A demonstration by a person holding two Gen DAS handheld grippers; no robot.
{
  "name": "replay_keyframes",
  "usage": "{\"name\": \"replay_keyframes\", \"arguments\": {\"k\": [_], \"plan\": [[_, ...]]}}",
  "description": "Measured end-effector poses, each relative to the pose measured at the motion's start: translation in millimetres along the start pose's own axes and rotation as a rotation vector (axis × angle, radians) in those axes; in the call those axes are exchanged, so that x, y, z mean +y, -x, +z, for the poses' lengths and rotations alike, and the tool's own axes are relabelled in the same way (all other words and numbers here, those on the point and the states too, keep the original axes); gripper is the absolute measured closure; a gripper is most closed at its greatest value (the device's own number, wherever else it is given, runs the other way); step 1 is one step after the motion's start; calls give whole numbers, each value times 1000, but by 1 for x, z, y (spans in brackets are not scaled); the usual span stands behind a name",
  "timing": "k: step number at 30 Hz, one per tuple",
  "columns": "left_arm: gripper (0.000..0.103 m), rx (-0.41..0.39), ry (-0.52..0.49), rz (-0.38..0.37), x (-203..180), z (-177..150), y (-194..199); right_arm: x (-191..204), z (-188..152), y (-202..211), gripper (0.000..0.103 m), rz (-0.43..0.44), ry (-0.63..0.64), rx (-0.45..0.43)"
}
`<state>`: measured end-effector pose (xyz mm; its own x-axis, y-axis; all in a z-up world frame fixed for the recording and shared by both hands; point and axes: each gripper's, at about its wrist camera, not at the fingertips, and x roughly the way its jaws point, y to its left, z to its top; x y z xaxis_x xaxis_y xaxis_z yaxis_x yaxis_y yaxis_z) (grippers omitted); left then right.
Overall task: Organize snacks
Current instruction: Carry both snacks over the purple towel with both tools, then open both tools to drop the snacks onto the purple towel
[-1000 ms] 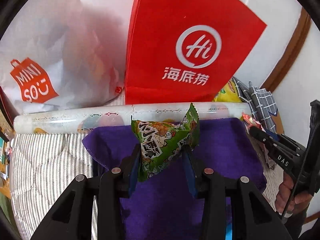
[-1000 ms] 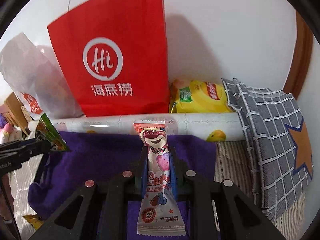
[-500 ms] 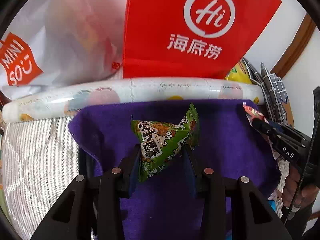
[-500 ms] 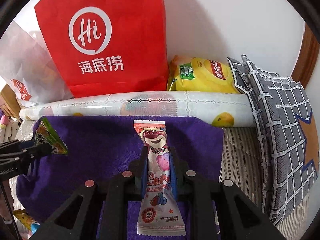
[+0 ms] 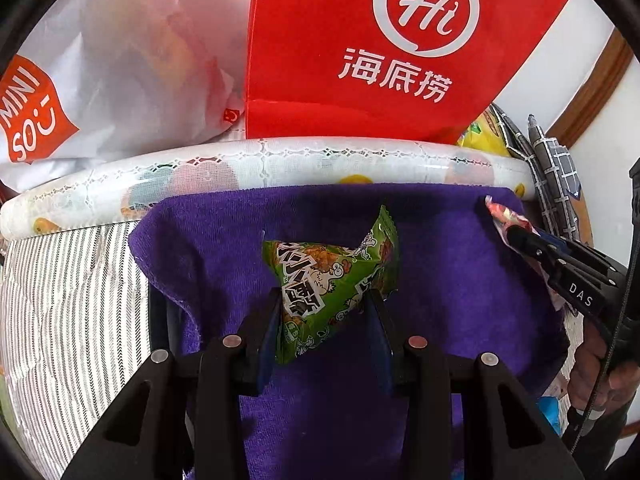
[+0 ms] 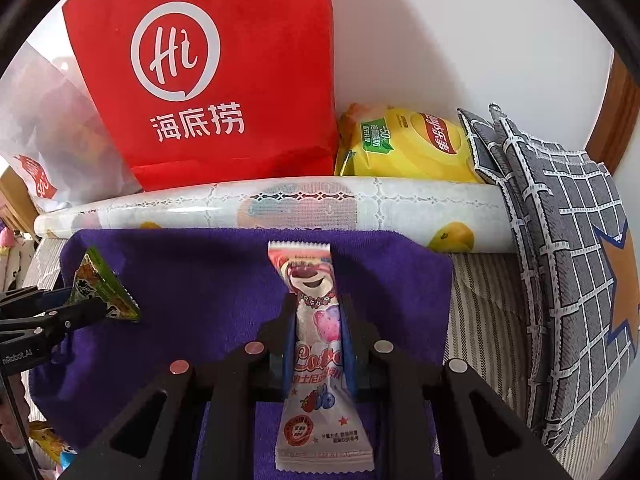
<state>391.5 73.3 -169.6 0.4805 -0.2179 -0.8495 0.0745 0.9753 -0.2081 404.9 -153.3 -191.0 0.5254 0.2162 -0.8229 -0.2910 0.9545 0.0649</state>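
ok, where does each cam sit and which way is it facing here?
Left wrist: on the left hand-held gripper, looking down along its fingers at the green snack packet it grips over the purple towel; the right hand-held gripper and a hand show at right.
Right wrist: on the right hand-held gripper, facing the pink bear snack it grips; the left one shows at left.
Shared: towel, red paper bag, patterned roll.
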Motion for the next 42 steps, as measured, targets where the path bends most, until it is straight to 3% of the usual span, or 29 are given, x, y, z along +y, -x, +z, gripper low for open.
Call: {"name": "replay_keyframes", "arguments": {"k": [13, 15, 17, 22, 26, 33, 38, 42], "plan": [[62, 1, -10, 5, 0, -1, 1, 3, 0, -3, 81, -16, 16, 0], [58, 3, -14, 6, -1, 0, 2, 3, 0, -2, 81, -18, 15, 2], [50, 5, -17, 1, -2, 0, 3, 3, 1, 0, 77, -18, 15, 2], [33, -32, -42, 9, -7, 3, 20, 9, 2, 13, 51, -15, 42, -30], [25, -98, -62, 52, -12, 4, 42, 15, 3, 29, 45, -17, 43, -53], [21, -160, -84, 140, -27, -2, 71, 21, 0, 64, 33, -59, 13, -32], [21, -168, -82, 183, -33, -23, 92, 25, -18, 98, 23, -162, -13, -73], [21, -169, -85, 172, -32, -43, 115, 26, -33, 122, 18, -247, -45, -95]]}}
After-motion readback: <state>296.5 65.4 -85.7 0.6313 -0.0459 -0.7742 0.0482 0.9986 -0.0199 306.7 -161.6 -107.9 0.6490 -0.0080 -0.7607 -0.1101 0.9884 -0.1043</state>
